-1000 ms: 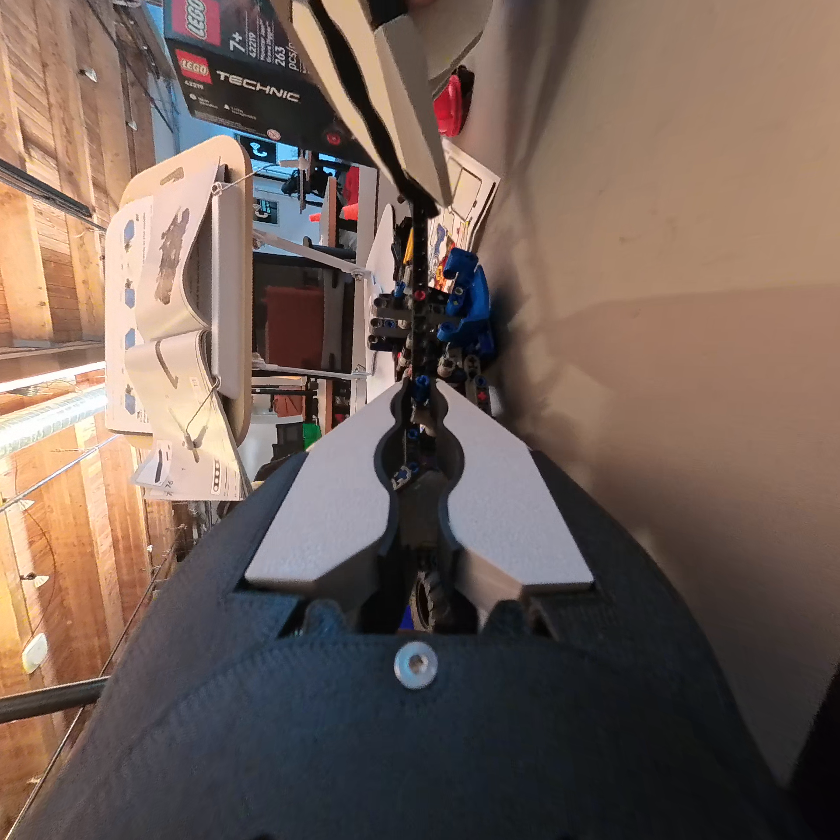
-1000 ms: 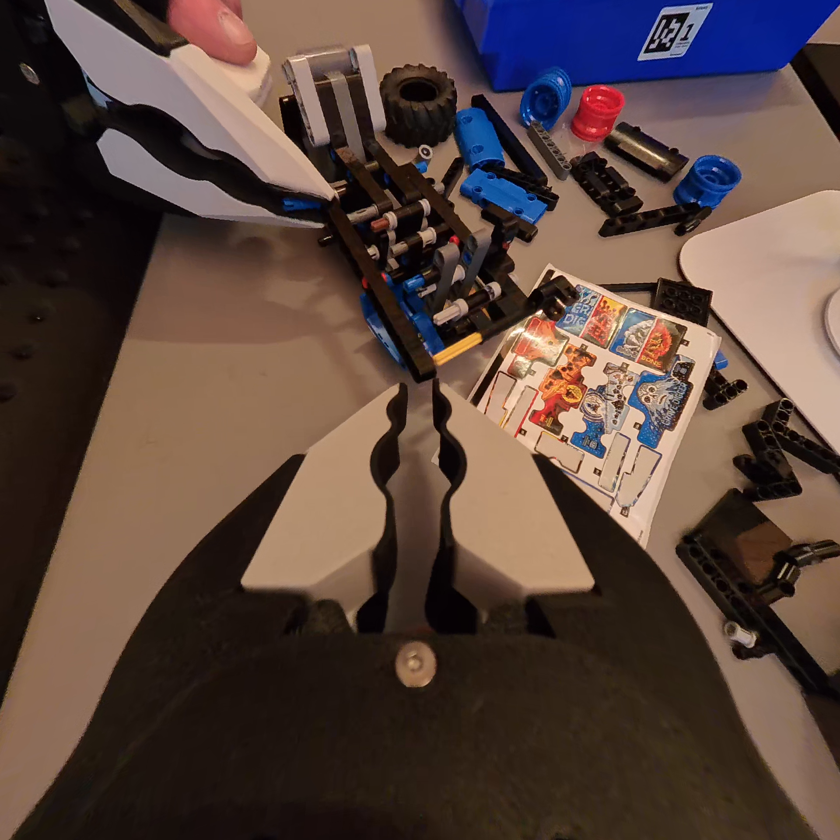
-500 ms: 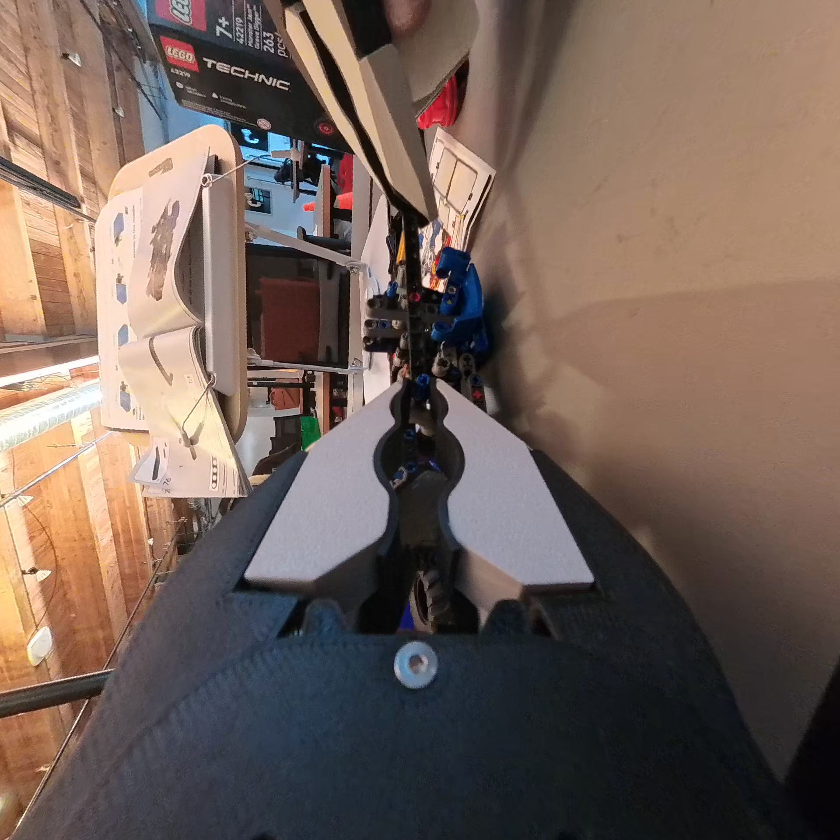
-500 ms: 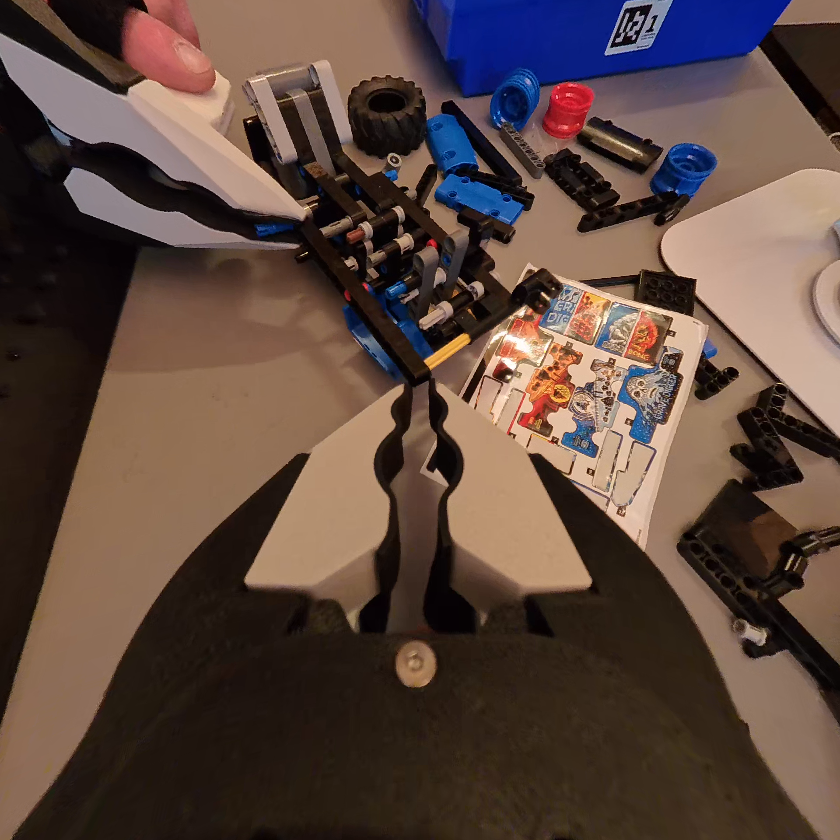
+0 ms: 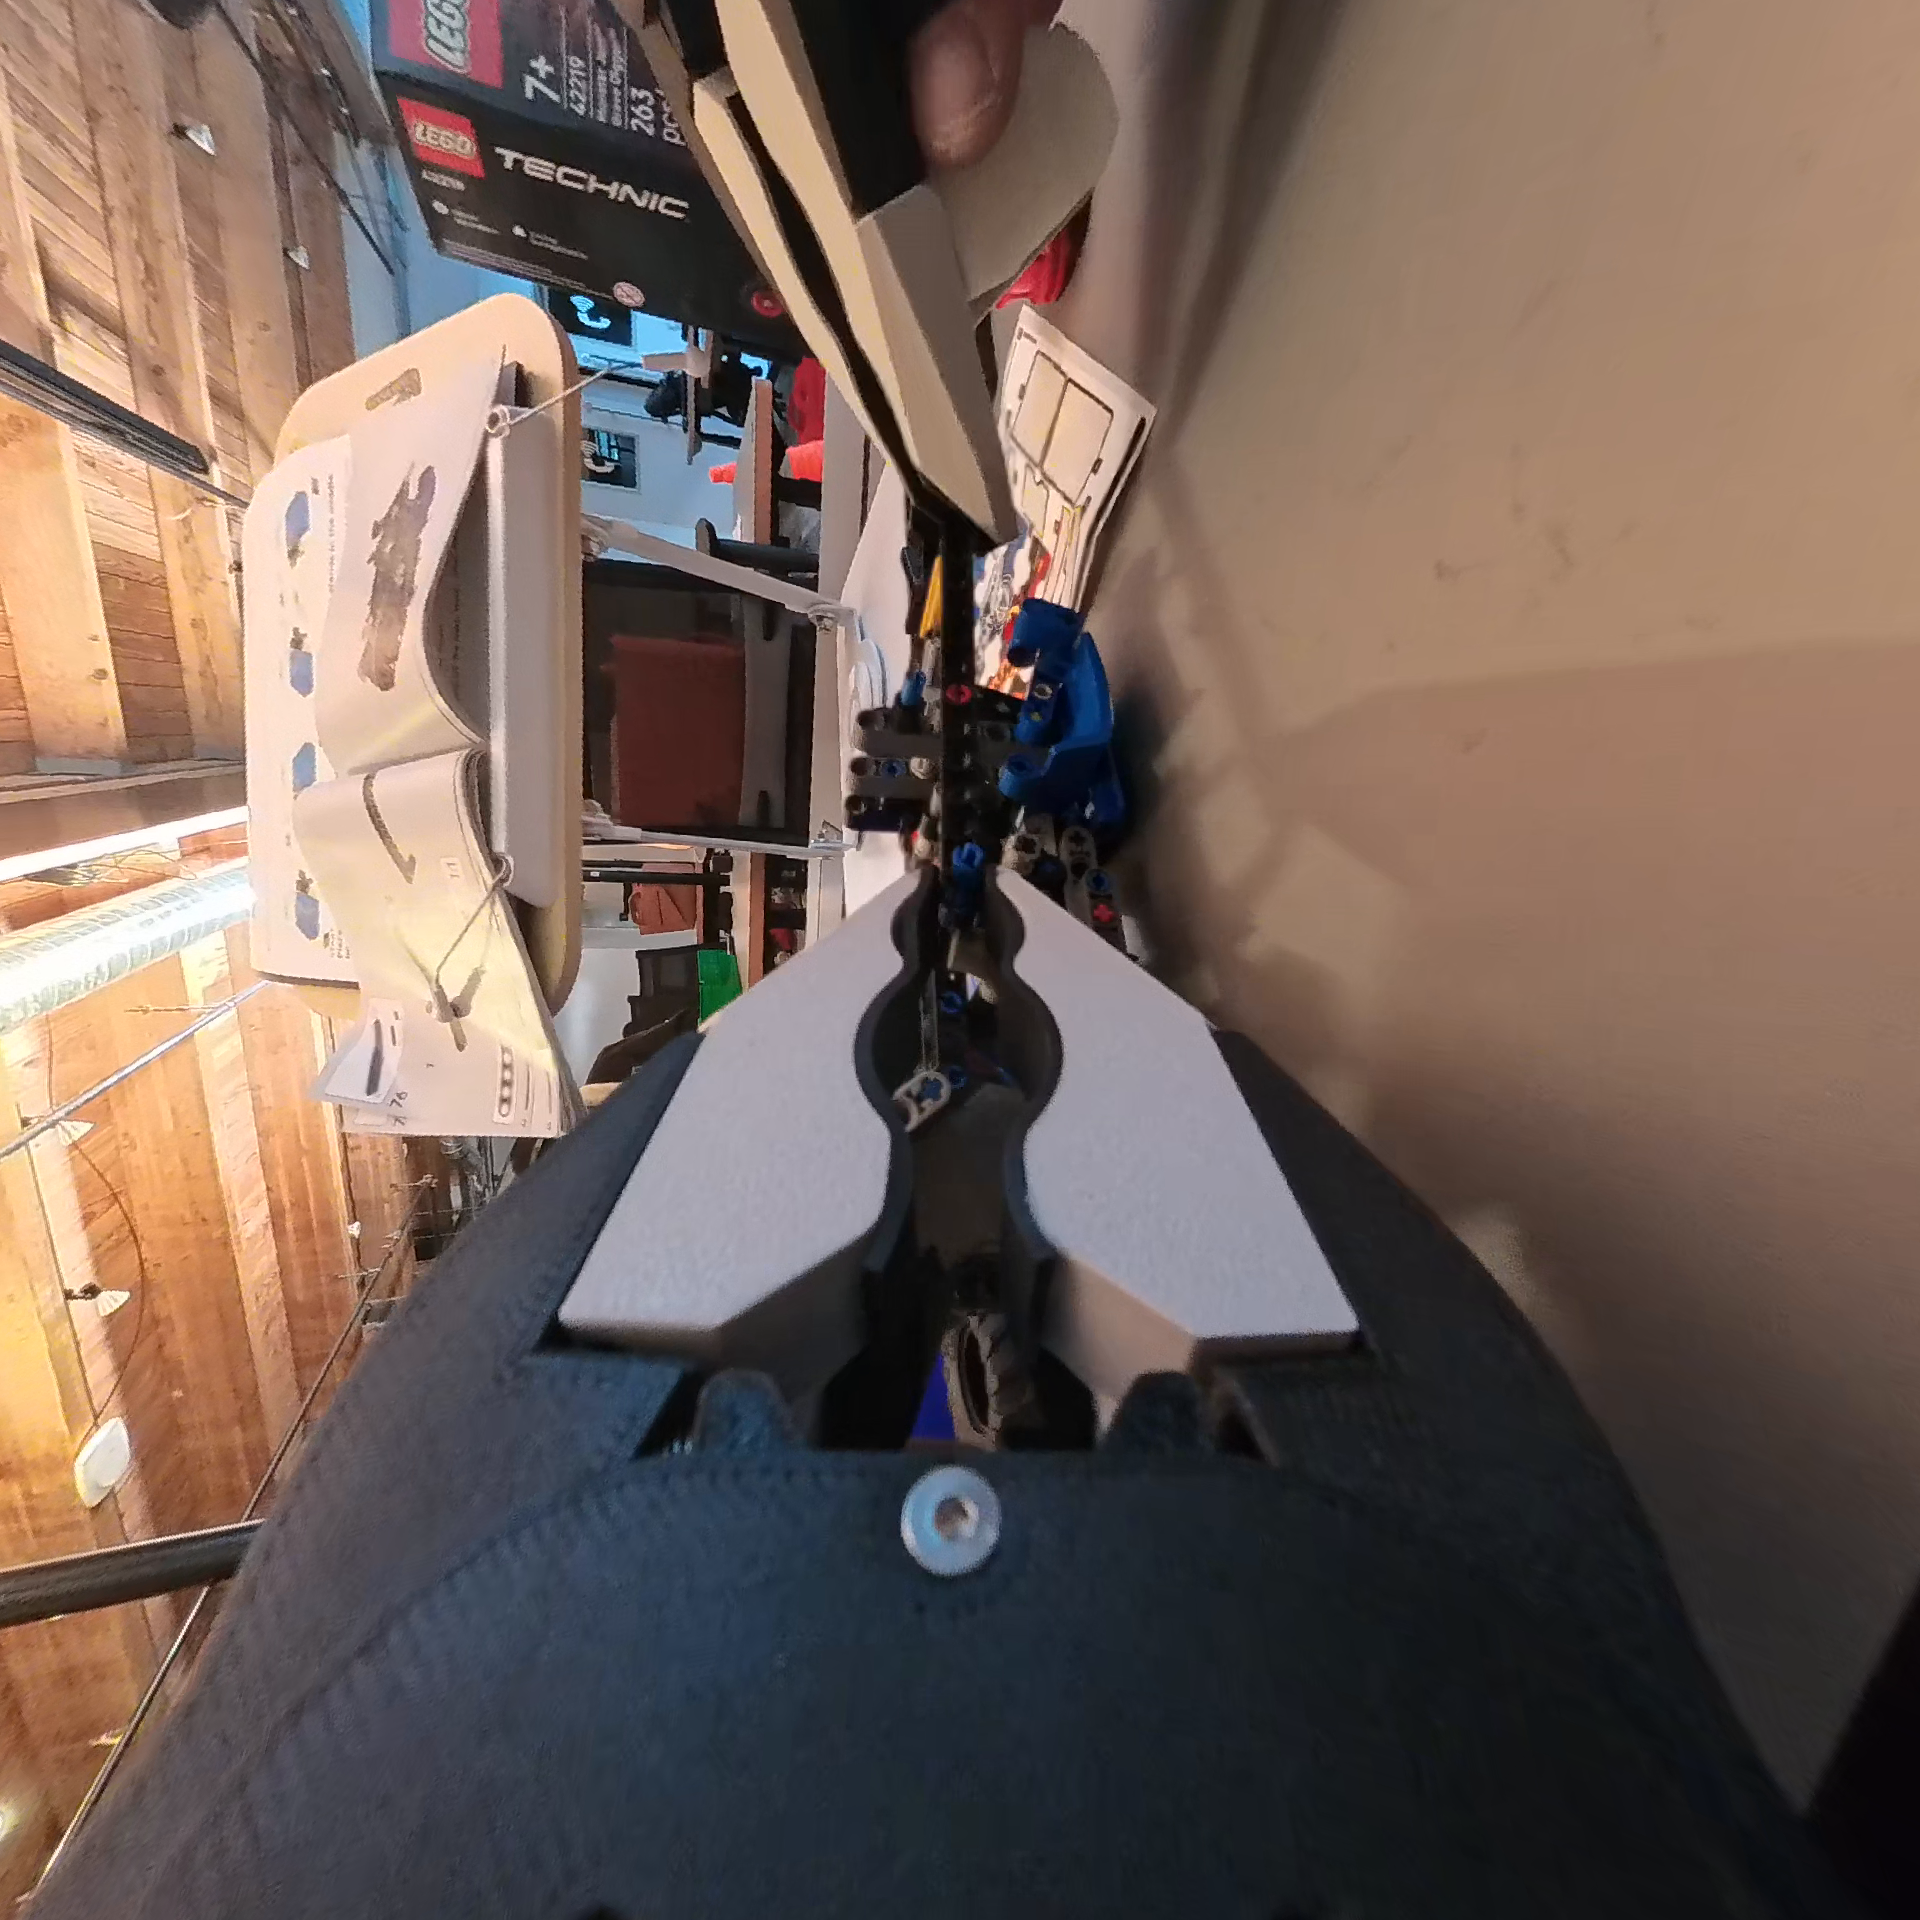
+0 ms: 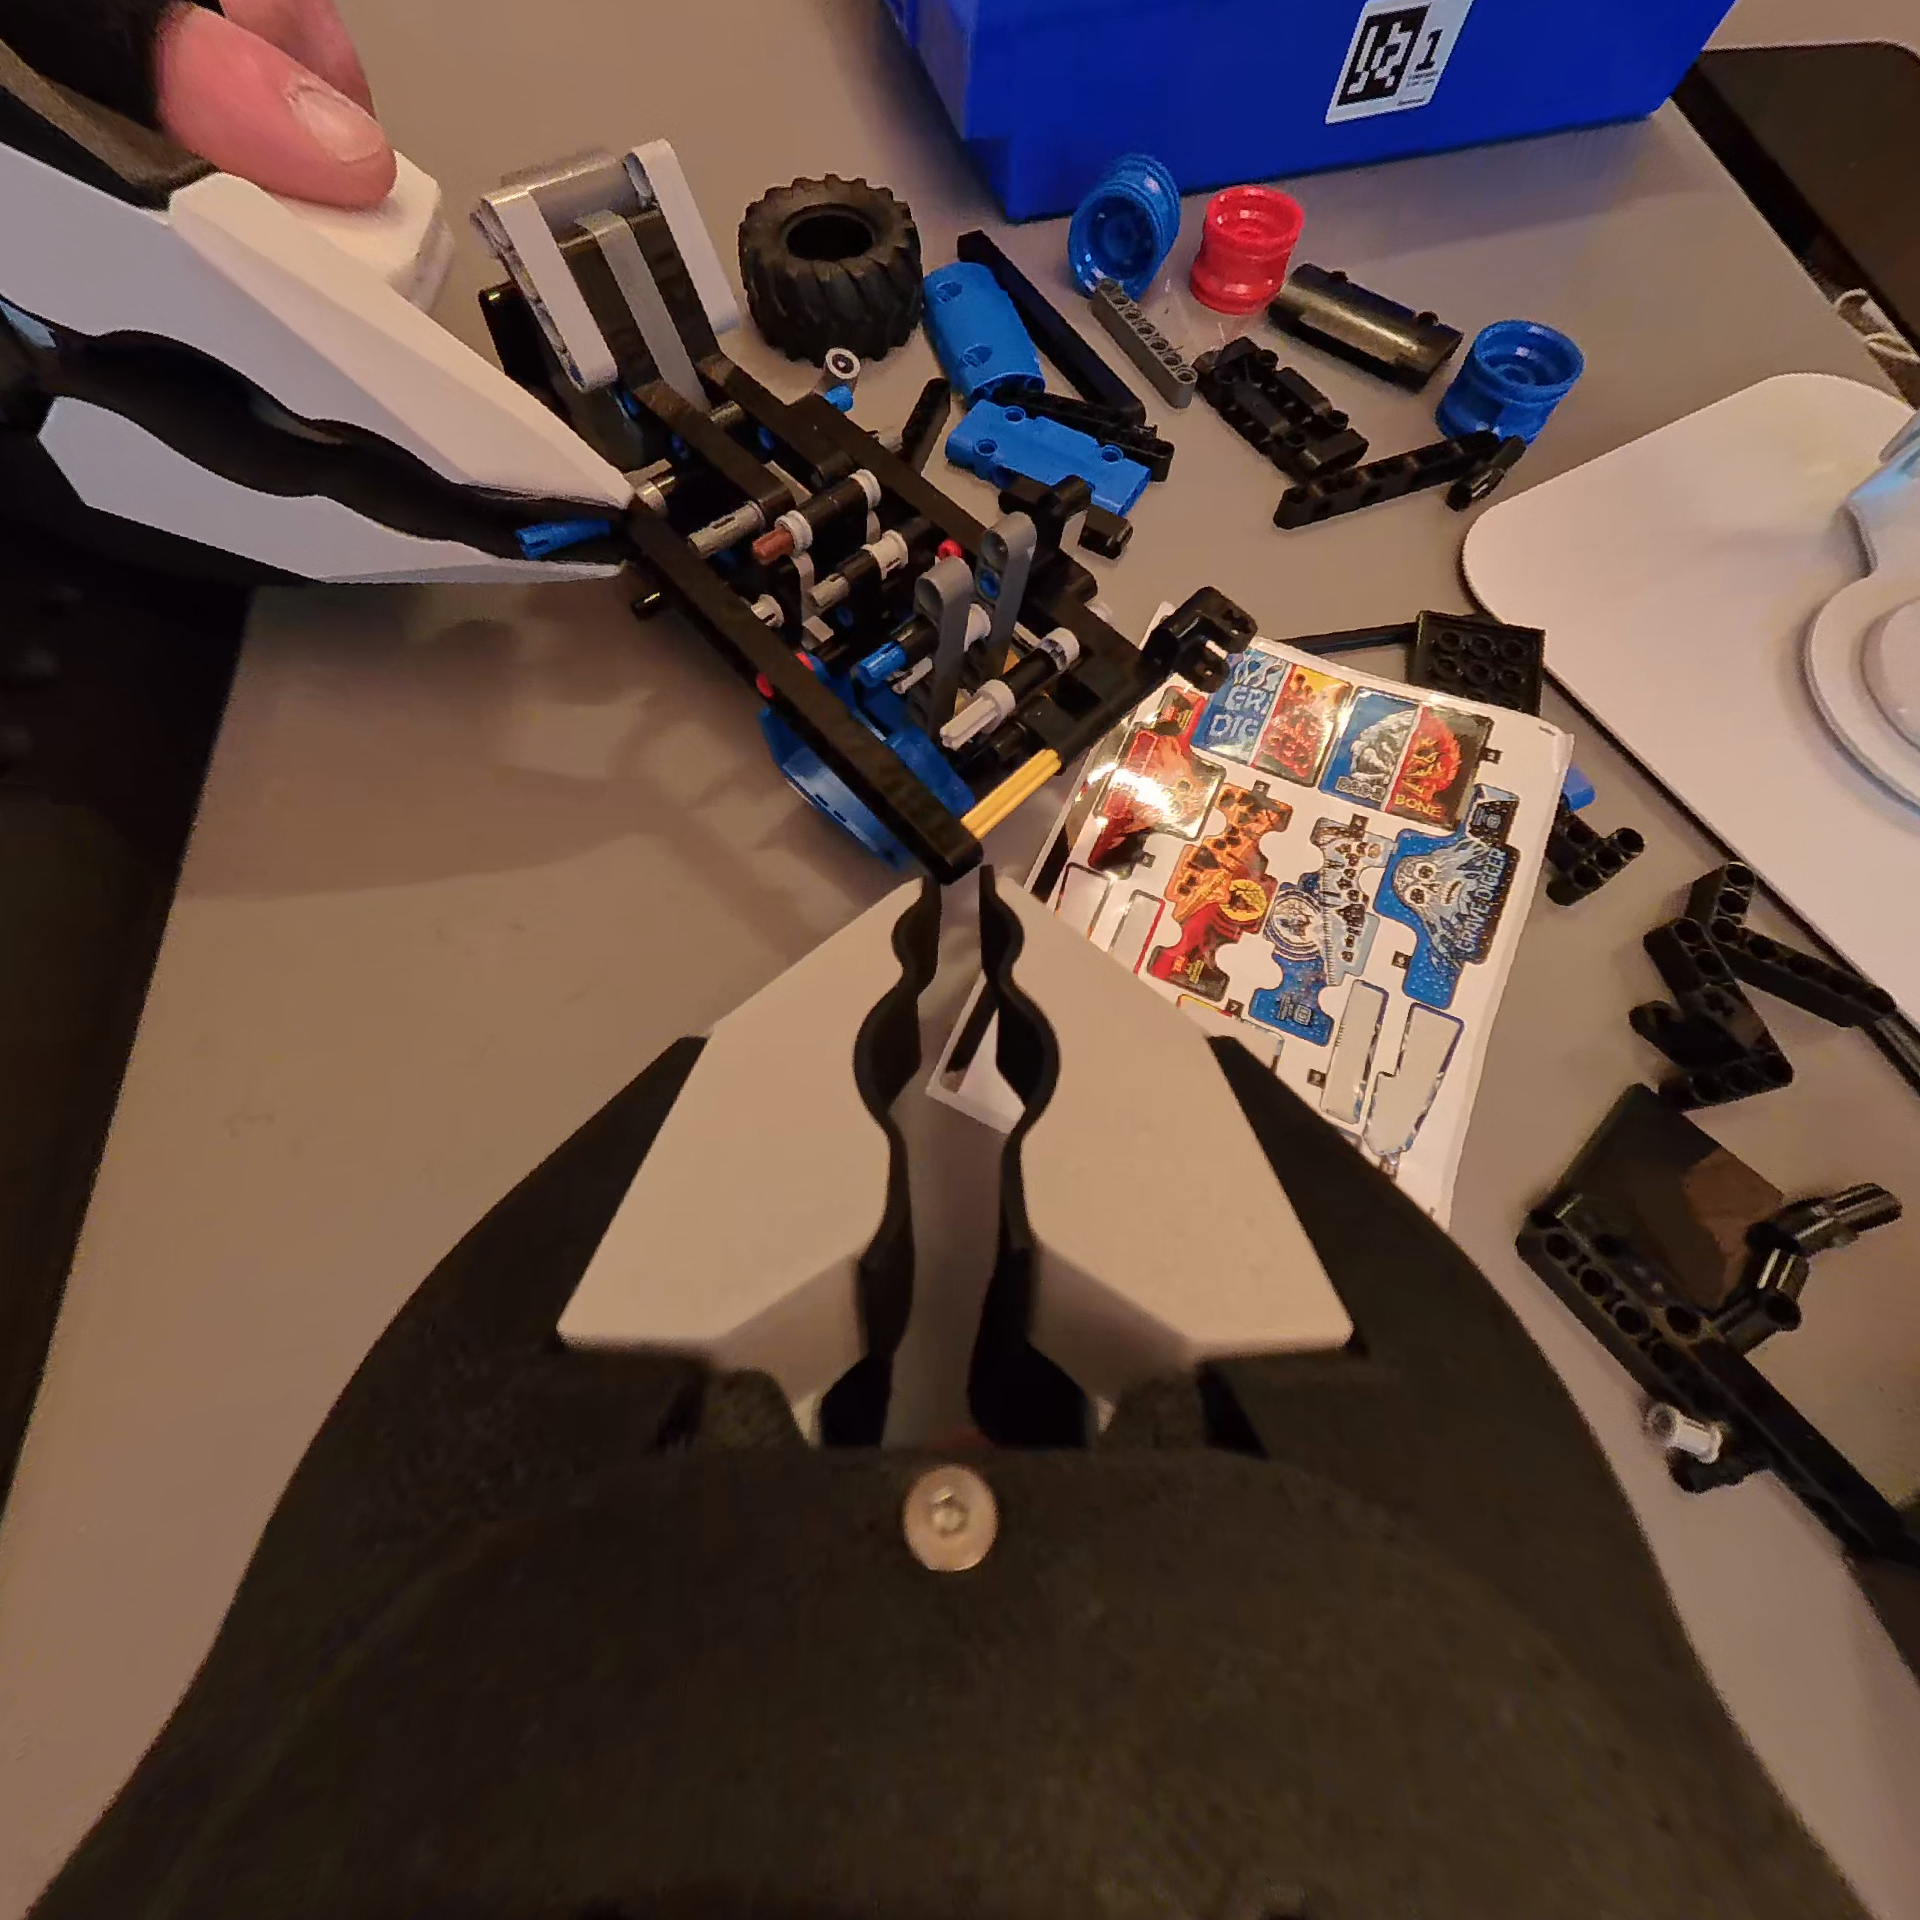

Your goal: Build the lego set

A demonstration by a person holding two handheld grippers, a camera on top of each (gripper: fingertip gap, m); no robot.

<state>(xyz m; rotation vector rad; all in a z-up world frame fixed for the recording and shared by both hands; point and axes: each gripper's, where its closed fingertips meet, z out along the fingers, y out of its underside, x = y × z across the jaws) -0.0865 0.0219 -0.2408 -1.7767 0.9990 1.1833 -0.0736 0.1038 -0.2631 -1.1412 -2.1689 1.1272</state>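
1. Gripping the chassis (image 6: pixel 831 623) with our left gripper (image 6: pixel 613 520), we keep it tilted on the table (image 6: pixel 468 935).
2. Our right gripper (image 6: pixel 961 883) — nearly closed, empty — sits just off the chassis's near end, beside the sticker sheet (image 6: pixel 1330 883).

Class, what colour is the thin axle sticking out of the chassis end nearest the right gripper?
Yellow axle; clearest in the right wrist view.

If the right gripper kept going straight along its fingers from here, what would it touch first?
Most likely the near end of the long black beam on the lego chassis that the left gripper holds: it sits just ahead of the right gripper. Depth is uncertain; it might pass slightly above.
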